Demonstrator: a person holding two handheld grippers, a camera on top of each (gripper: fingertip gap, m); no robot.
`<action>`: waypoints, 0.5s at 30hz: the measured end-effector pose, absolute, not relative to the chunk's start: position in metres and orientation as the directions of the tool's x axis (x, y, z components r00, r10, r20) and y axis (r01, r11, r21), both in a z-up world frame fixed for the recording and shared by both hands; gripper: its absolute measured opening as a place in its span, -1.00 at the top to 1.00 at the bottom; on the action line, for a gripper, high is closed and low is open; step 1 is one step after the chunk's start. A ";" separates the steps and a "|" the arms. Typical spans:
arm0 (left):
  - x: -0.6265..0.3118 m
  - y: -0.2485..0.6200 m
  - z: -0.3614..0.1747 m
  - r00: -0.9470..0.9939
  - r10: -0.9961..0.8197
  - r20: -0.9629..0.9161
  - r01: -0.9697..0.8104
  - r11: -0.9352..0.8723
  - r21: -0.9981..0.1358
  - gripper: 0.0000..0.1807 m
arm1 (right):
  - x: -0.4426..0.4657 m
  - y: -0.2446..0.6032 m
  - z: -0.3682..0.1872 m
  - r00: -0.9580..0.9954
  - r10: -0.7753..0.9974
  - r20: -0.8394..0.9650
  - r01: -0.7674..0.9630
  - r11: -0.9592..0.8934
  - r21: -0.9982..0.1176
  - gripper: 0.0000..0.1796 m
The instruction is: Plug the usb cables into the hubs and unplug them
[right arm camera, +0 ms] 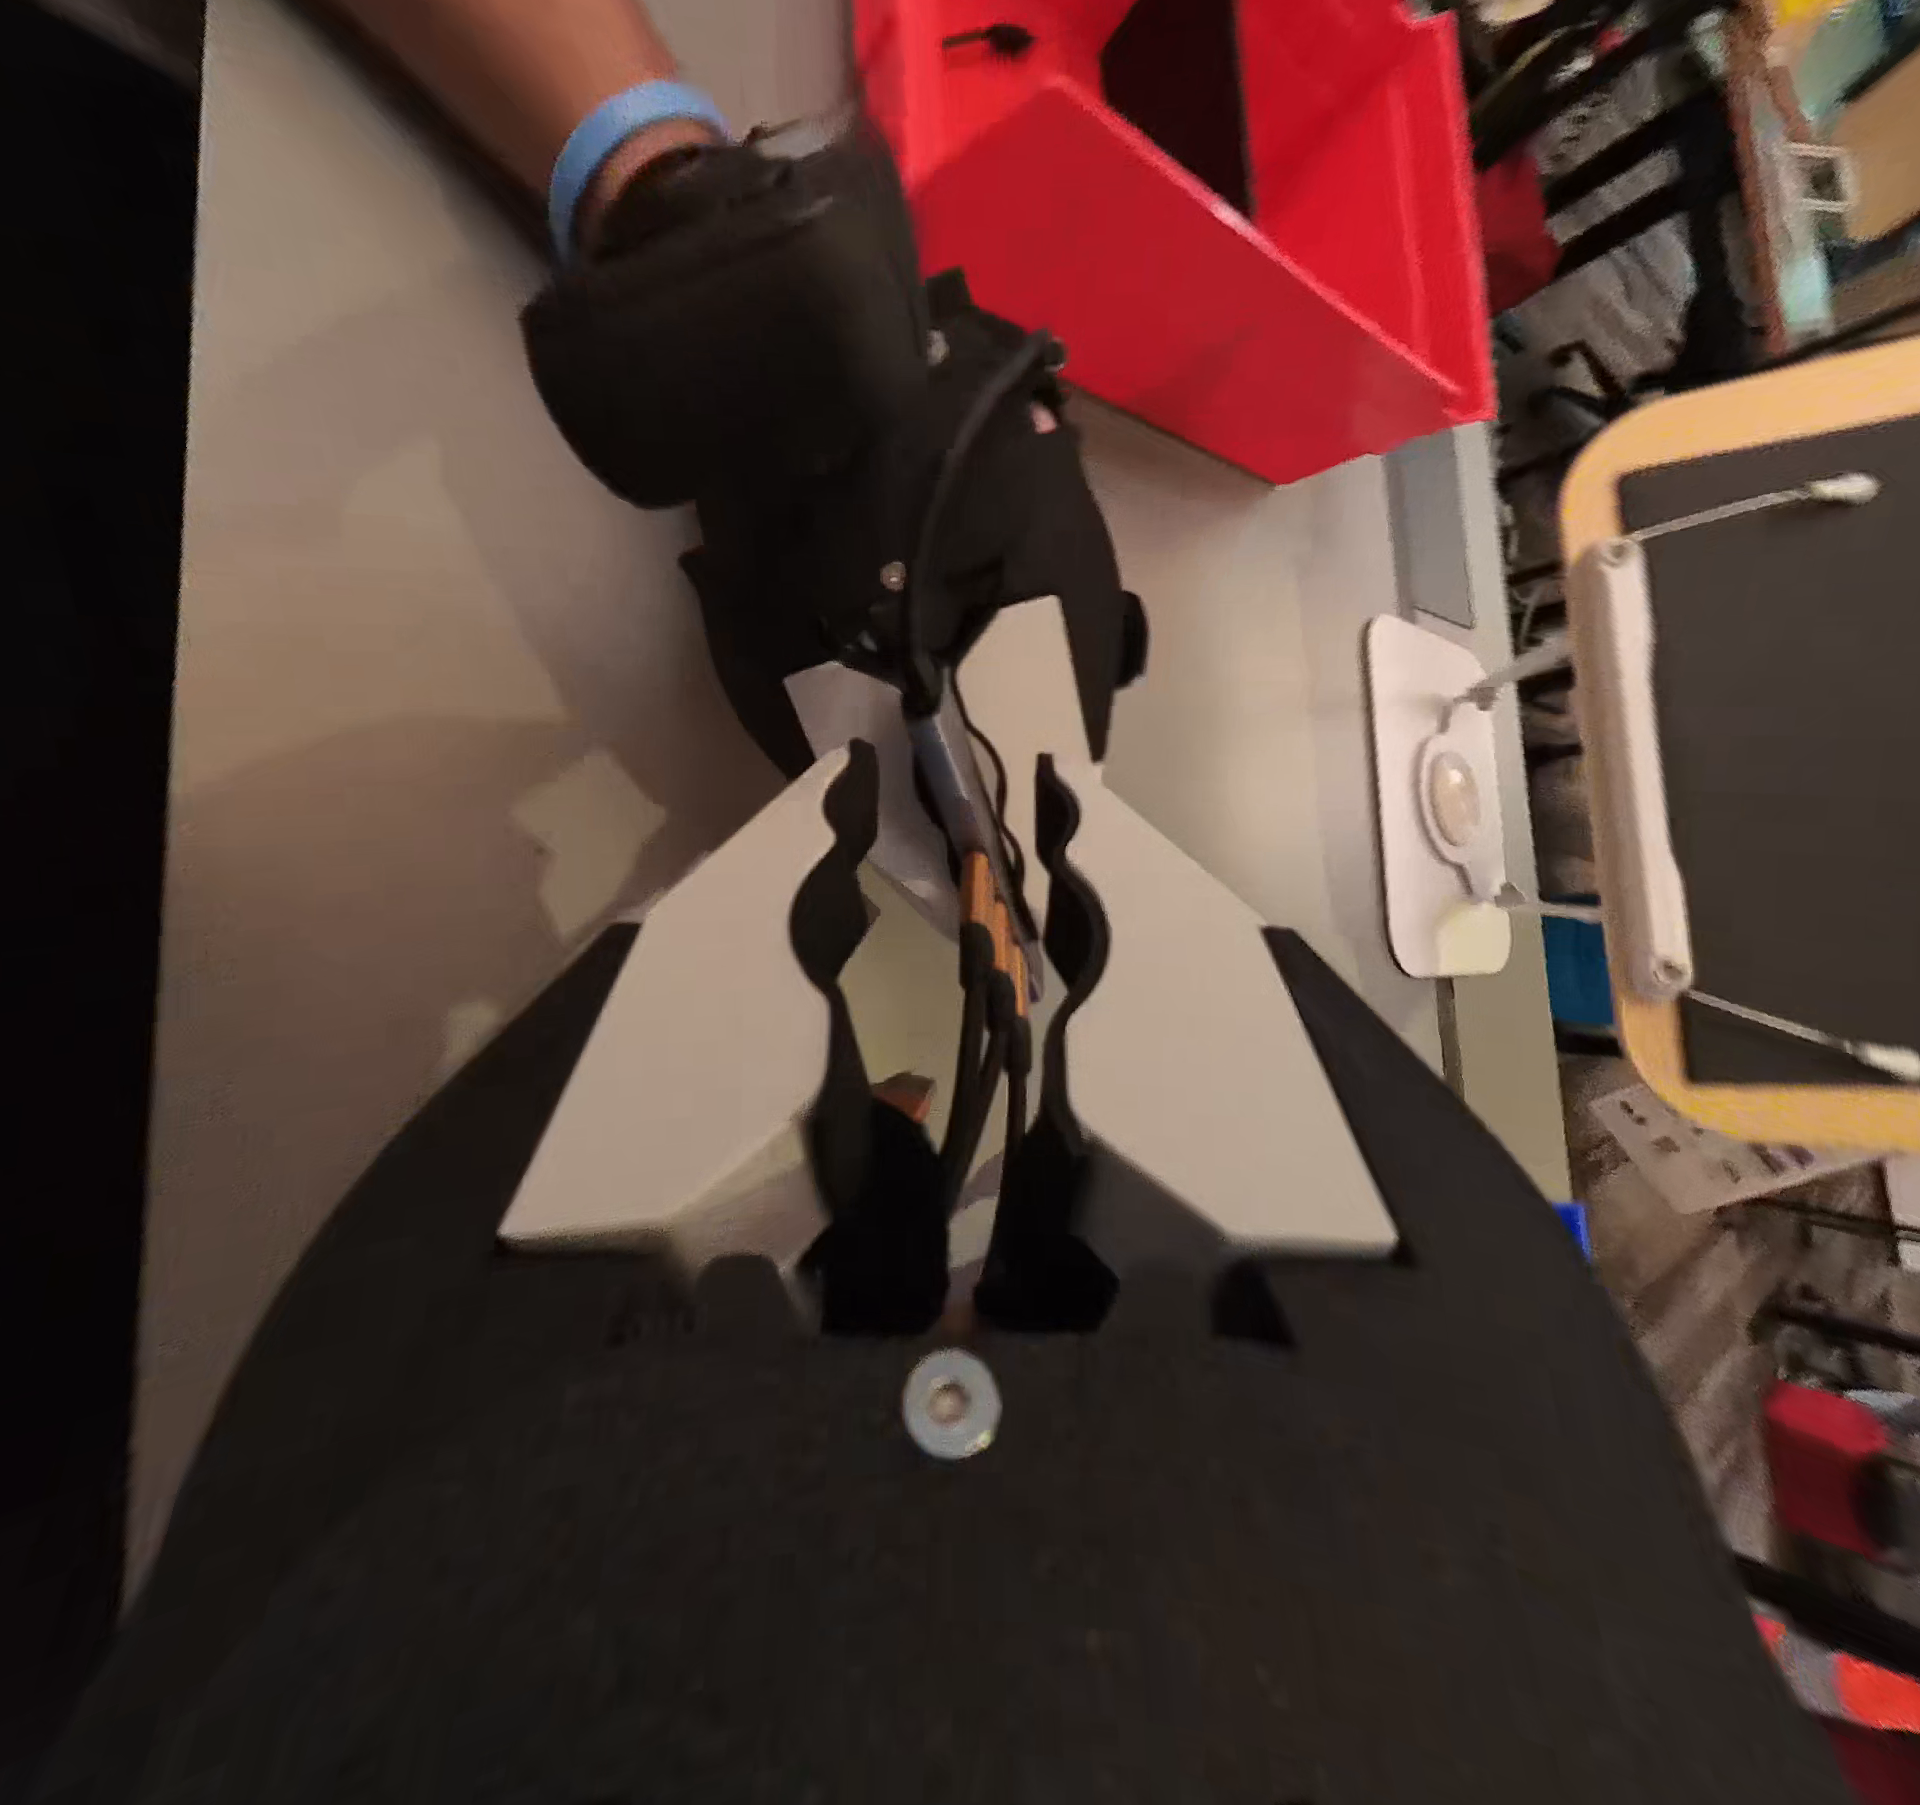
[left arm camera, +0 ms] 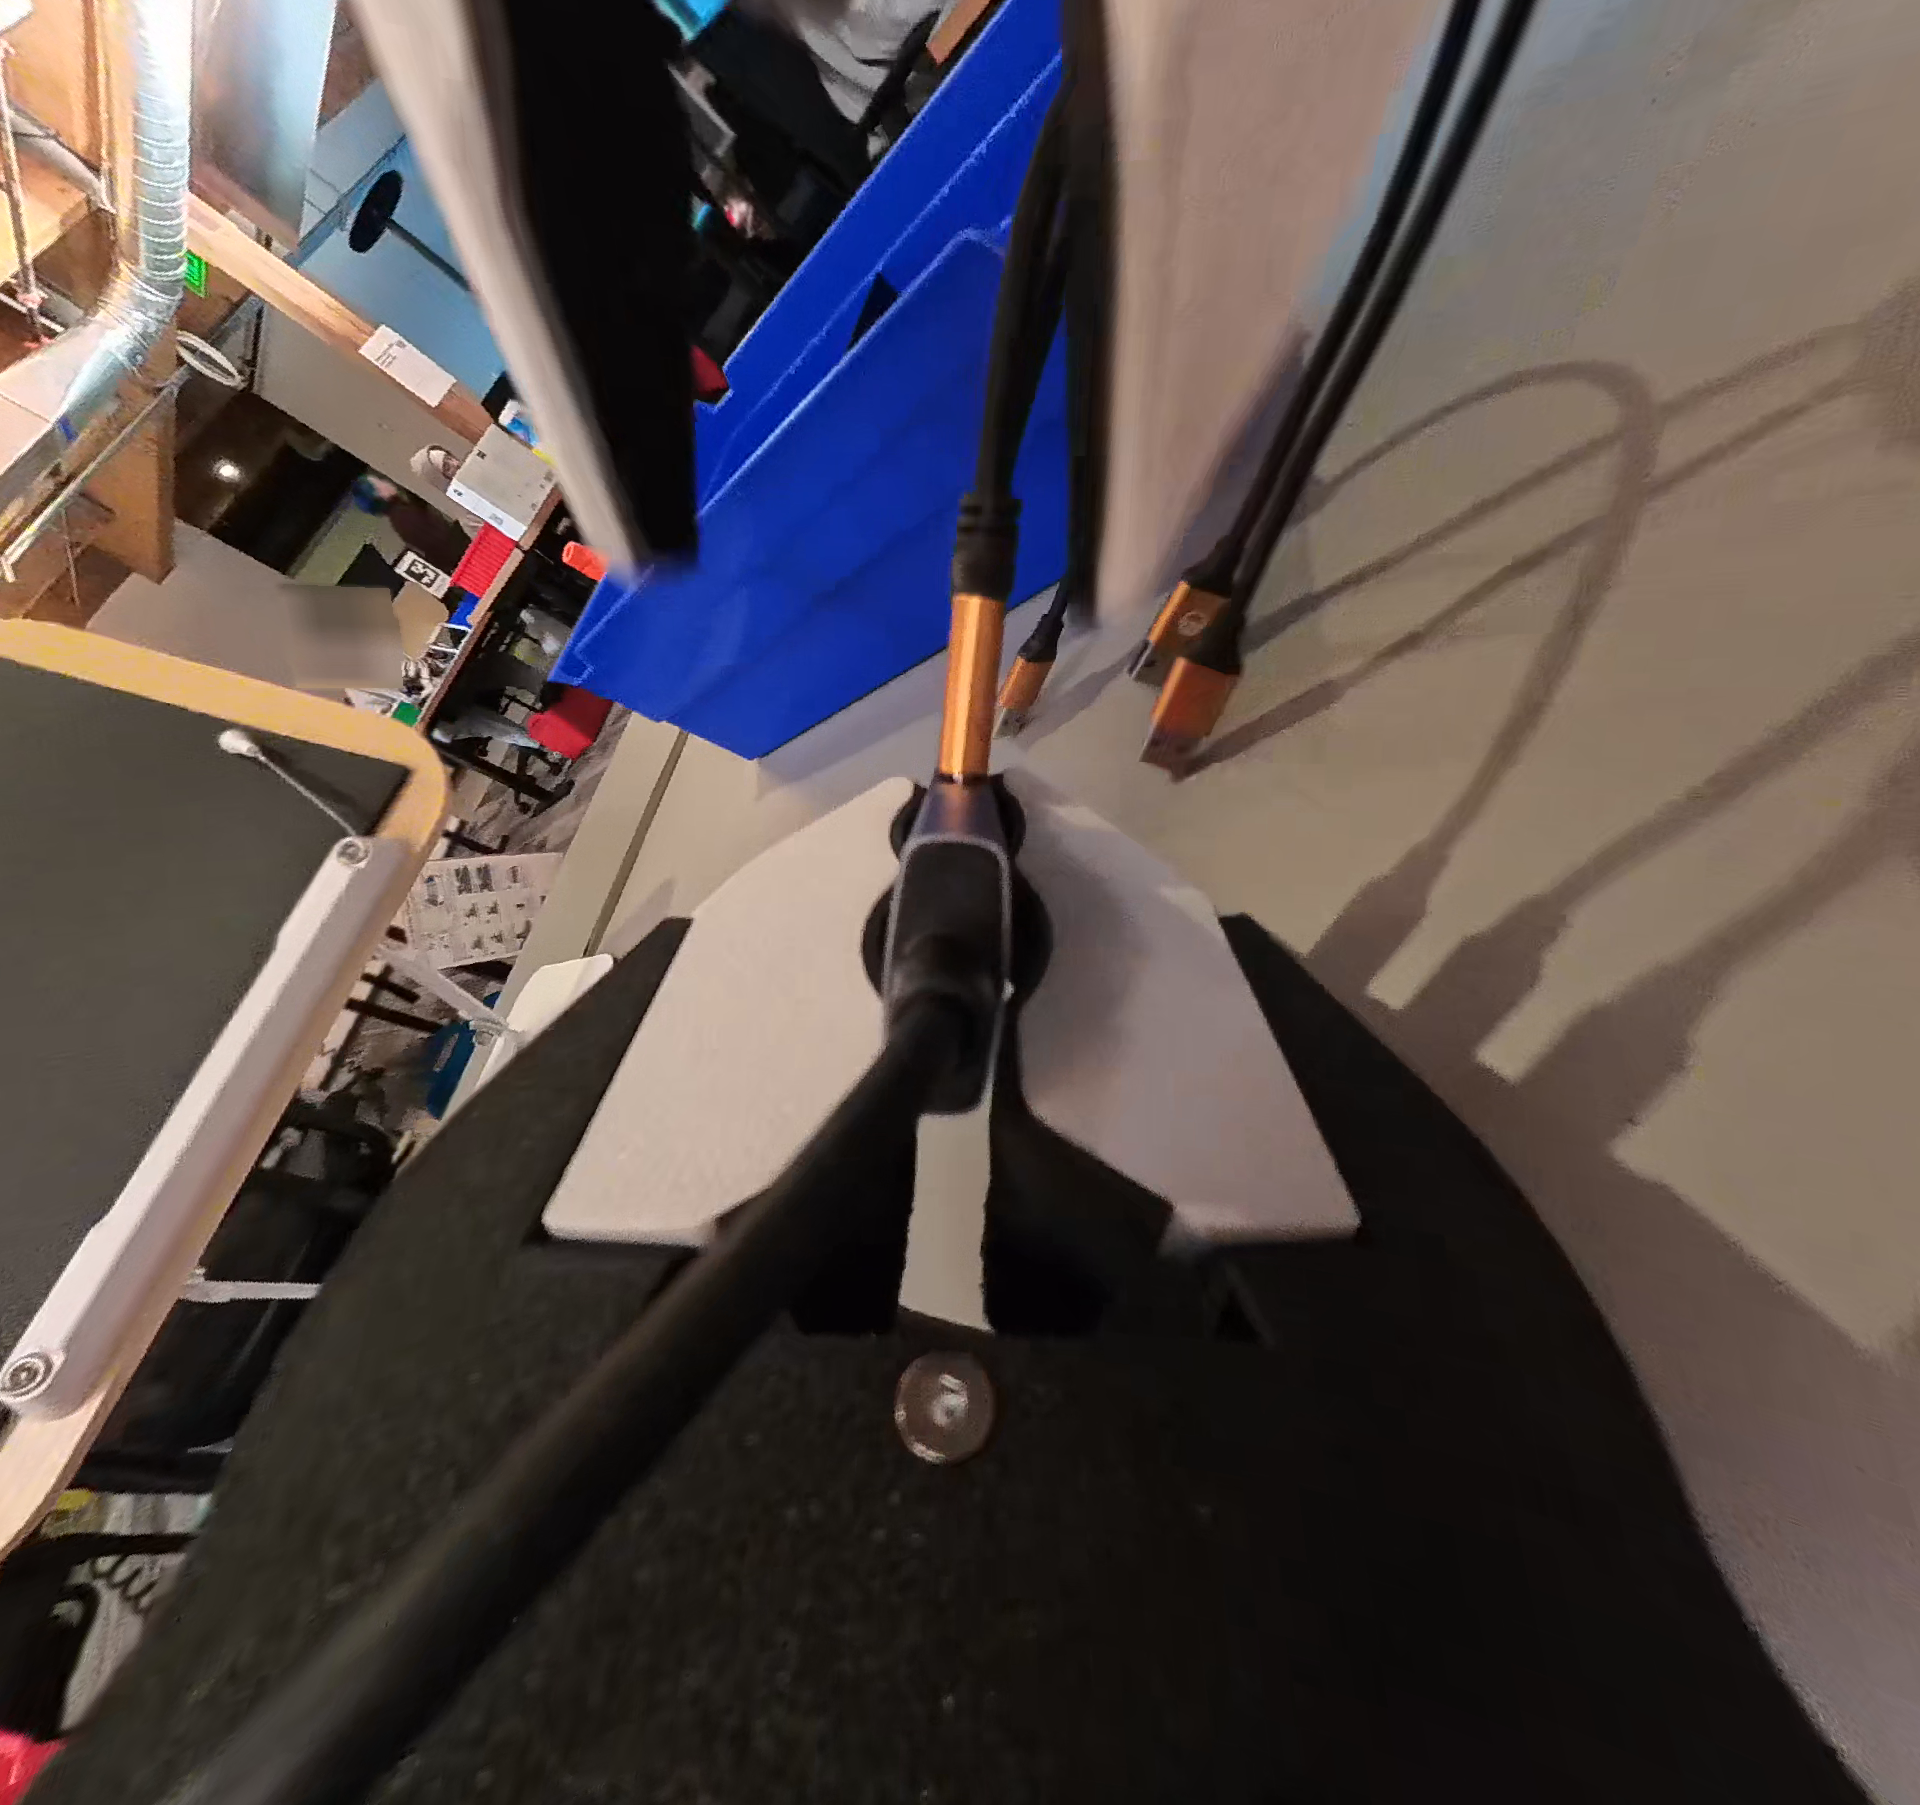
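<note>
My left gripper [left arm camera: 956, 805] is shut on a dark grey USB hub [left arm camera: 951, 924]. The hub's black cable trails back toward the camera. An orange-collared USB plug [left arm camera: 971, 685] sits in the hub's far end. My right gripper [right arm camera: 951, 789] is open, with its fingers either side of the black cables and orange plugs [right arm camera: 982, 898] just short of the hub [right arm camera: 935, 753]. In the left wrist view it [left arm camera: 873, 571] comes in from the top. A gloved hand [right arm camera: 727, 332] holds the left gripper [right arm camera: 956, 716]. Two loose orange plugs [left arm camera: 1195, 675] lie on the white table [left arm camera: 1558, 820].
A blue bin [left arm camera: 883, 456] stands behind the hub in the left wrist view. A red bin [right arm camera: 1195, 249] stands behind the gloved hand. A black board with a wooden rim [right arm camera: 1766, 768] stands beyond the table's edge, with cluttered shelves behind. About 8 cm separates my left fingertips from my right.
</note>
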State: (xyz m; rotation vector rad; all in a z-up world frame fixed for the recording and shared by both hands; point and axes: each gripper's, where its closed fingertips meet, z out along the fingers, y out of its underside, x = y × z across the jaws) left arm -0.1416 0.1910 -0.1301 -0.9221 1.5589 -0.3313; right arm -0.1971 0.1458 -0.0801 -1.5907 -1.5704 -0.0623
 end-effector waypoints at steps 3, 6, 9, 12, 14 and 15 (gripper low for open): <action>-0.142 0.191 -0.128 0.059 -0.722 -0.689 -0.362 0.628 -0.689 0.89 | -0.202 0.157 -0.098 0.098 0.774 0.626 0.883 0.222 -0.413 0.73; -0.142 0.188 -0.127 0.063 -0.734 -0.677 -0.353 0.618 -0.703 0.90 | -0.201 0.167 -0.104 0.055 0.729 0.682 0.901 0.258 -0.348 0.91; -0.141 0.188 -0.122 0.094 -0.749 -0.656 -0.327 0.599 -0.731 0.83 | -0.195 0.172 -0.097 0.126 0.747 0.653 0.882 0.218 -0.419 0.91; -0.141 0.187 -0.112 0.135 -0.773 -0.620 -0.292 0.567 -0.770 0.67 | -0.176 0.180 -0.077 0.233 0.766 0.600 0.823 0.174 -0.541 0.91; -0.143 0.189 -0.107 0.163 -0.769 -0.618 -0.275 0.566 -0.777 0.61 | -0.161 0.188 -0.060 0.312 0.774 0.551 0.766 0.138 -0.627 0.91; -0.143 0.190 -0.105 0.172 -0.767 -0.618 -0.270 0.567 -0.779 0.61 | -0.155 0.190 -0.051 0.344 0.783 0.518 0.729 0.124 -0.673 0.91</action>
